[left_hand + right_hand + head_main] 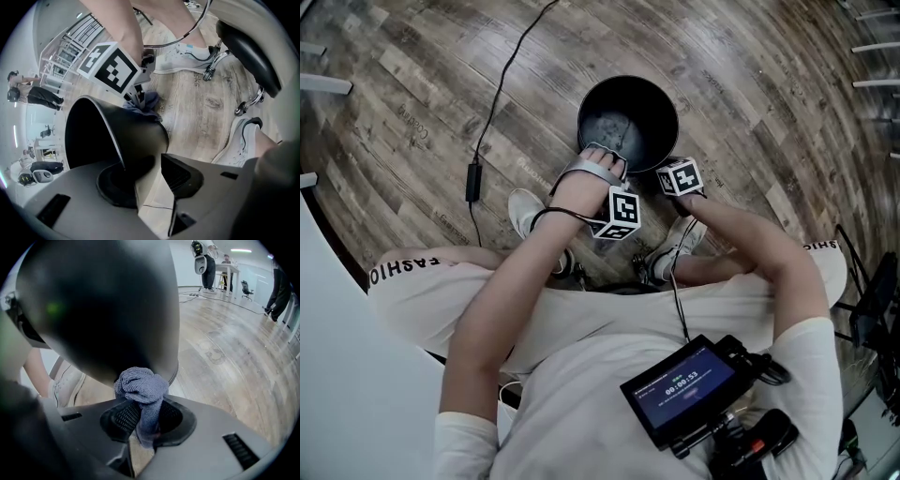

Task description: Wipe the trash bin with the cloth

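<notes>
A round black trash bin [628, 117] stands on the wood floor between the person's feet. My left gripper [602, 161] straddles its near rim. In the left gripper view one pad sits inside the bin [112, 136] and the other outside. Floor shows between the outer pad and the wall, so my left gripper [145, 173] is open. My right gripper [673, 171] is at the bin's near right side, shut on a bunched grey-blue cloth [140, 390]. The cloth [145, 103] lies against the bin's outer wall [108, 310] just under the rim.
White shoes [525, 211] [680, 239] flank the bin. A black cable with an inline box [473, 181] runs across the floor at the left. A stool on casters [248, 51] stands behind. People and desks [225, 268] are far off.
</notes>
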### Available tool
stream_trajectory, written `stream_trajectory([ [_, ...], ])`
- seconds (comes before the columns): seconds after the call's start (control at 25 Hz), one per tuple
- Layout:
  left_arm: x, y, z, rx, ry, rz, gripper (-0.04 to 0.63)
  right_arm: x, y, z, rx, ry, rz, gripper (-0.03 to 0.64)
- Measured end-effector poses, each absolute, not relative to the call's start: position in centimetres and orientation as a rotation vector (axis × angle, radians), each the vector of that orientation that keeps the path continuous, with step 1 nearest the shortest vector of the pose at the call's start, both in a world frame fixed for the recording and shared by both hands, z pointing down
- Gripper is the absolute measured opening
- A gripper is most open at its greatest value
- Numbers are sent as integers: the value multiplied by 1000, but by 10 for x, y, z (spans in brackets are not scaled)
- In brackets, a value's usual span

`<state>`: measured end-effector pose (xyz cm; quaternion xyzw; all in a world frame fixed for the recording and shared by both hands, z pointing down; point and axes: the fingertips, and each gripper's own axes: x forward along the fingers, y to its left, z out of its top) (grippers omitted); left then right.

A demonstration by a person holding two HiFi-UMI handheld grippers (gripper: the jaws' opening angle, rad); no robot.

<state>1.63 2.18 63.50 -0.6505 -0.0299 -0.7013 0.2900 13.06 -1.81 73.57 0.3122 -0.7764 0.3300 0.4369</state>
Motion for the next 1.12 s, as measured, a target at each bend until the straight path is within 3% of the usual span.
stream_trajectory([
  [0.2, 11, 12, 628, -1775, -40, -1888, 169, 135, -21, 700, 816, -1952, 881, 75],
  [0.76, -4, 11, 630, -1710, -51, -1900, 169, 132, -18, 579, 891, -2062, 974, 75],
  [1.12, -4, 12, 633, -1631, -75, -1894, 118, 119, -6, 552, 839, -2118, 940, 75],
])
